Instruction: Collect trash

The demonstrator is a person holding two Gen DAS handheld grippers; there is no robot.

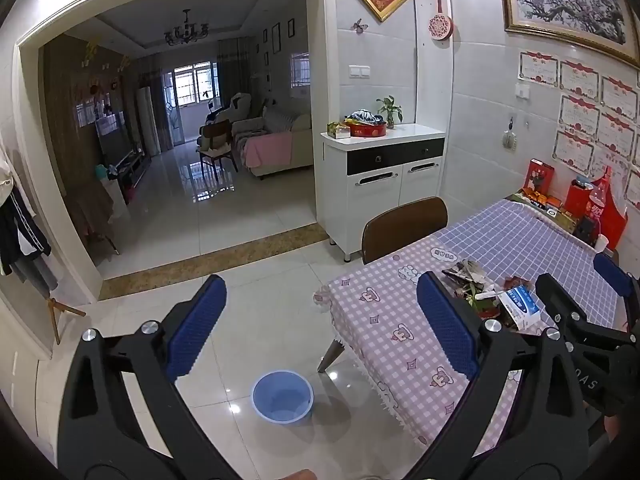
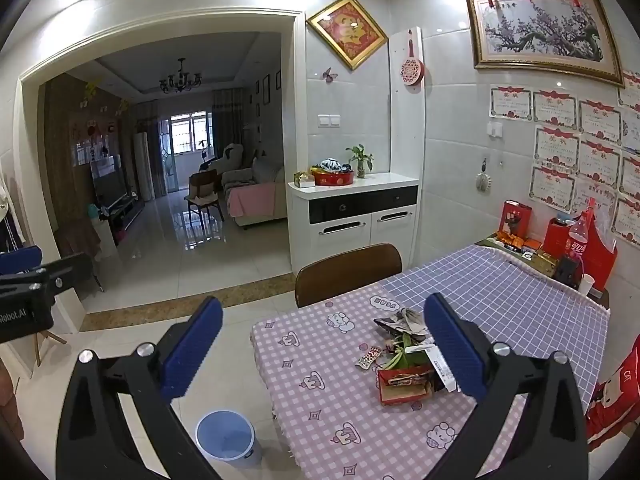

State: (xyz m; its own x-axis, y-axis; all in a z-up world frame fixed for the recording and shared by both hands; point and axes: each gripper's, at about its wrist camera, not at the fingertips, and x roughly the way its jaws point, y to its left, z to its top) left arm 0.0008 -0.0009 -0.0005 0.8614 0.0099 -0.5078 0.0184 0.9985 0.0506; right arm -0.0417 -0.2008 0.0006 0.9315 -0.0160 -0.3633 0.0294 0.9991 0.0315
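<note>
A heap of trash [image 2: 404, 360] lies in the middle of the checked tablecloth: crumpled paper [image 2: 406, 320], green leaves, a flat red box [image 2: 400, 388], a white carton [image 1: 520, 306] and a small wrapper [image 2: 368, 357]. A round blue bin [image 1: 283, 396] stands on the floor beside the table's near corner and looks hollow inside [image 2: 226, 436]. My left gripper [image 1: 322, 320] hangs open over the floor and the table's edge, left of the heap. My right gripper [image 2: 322, 346] is open above the table with the heap just inside its right finger. Neither holds anything.
The table [image 2: 320, 384] carries red packets and a cola bottle [image 2: 578, 236] against the back wall. A brown chair [image 2: 348, 272] is pushed in at its far side. A white cabinet [image 1: 380, 184] stands behind, with tiled floor toward the living room.
</note>
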